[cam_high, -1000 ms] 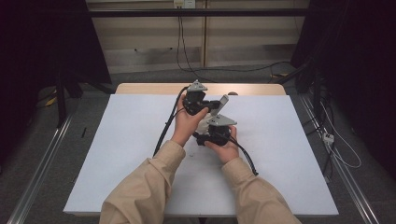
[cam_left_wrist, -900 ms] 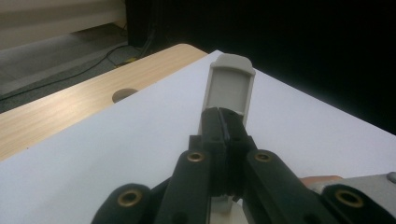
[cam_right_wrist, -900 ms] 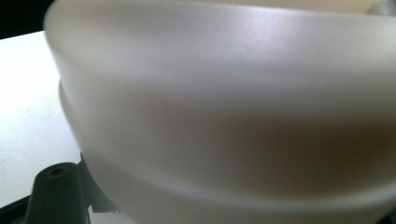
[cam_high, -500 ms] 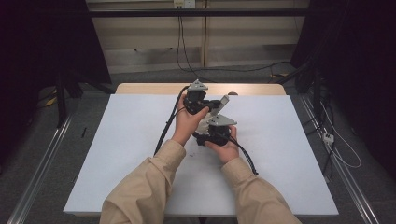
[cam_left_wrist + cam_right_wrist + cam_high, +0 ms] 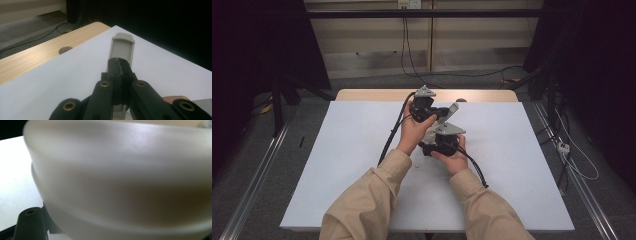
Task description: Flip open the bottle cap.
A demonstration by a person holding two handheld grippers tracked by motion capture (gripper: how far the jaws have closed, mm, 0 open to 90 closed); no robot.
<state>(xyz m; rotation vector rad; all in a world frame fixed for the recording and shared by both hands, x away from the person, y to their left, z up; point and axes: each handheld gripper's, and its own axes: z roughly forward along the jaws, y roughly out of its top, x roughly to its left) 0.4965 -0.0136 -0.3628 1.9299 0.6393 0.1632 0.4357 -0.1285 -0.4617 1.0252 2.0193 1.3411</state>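
Holding the left tool (image 5: 119,66) over the white bench (image 5: 337,150), jaws pressing together in front of a grey flat piece (image 5: 121,47) jutting beyond the tips. Gripping the right tool (image 5: 434,136) just beside it, a blurred pale surface crowding its view. Cannot tell whether clenched or released.

- White sheet (image 5: 352,165) spread over a wooden table (image 5: 377,94), bare wood along the far edge.
- Round hole (image 5: 65,50) in the wood near that edge.
- Grey floor (image 5: 257,165) on both sides, with metal rails (image 5: 254,175) running alongside.
- Pale wall panels (image 5: 372,35) behind, cables (image 5: 404,45) hanging down them and trailing across the floor.
- Black curtains (image 5: 257,45) left and right.
- White socket strip (image 5: 563,147) on the floor at right.
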